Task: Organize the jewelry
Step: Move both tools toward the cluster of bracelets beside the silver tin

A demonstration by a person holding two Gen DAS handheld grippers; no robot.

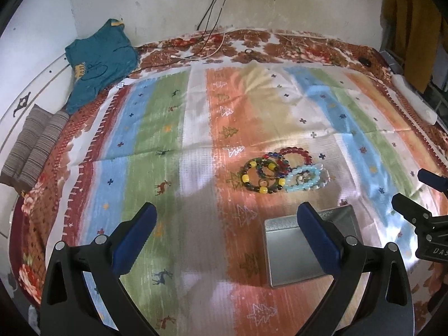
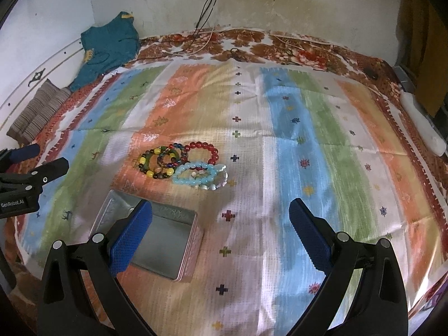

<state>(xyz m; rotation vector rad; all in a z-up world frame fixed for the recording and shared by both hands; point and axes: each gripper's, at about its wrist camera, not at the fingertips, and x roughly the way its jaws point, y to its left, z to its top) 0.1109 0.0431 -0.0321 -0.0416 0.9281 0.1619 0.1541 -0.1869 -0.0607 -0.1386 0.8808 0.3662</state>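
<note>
Several bead bracelets lie in an overlapping cluster on the striped cloth: a dark one with yellow beads (image 1: pixel 261 179) (image 2: pixel 154 163), a multicoloured one (image 1: pixel 273 163) (image 2: pixel 170 155), a red one (image 1: pixel 296 154) (image 2: pixel 203 151) and a light blue one (image 1: pixel 303 180) (image 2: pixel 194 175). An open silver tin box (image 1: pixel 296 254) (image 2: pixel 159 240) sits in front of them, nothing inside it. My left gripper (image 1: pixel 226 235) hovers open above the cloth, its right finger over the box. My right gripper (image 2: pixel 221 229) is open too, its left finger over the box.
A teal garment (image 1: pixel 100 58) and a folded striped cloth (image 1: pixel 36 145) lie at the bed's far left. Cables (image 1: pixel 212 14) hang from a wall socket onto the floral blanket. A white object (image 2: pixel 422 128) rests at the right edge. A yellow garment (image 1: pixel 408 22) hangs at the right.
</note>
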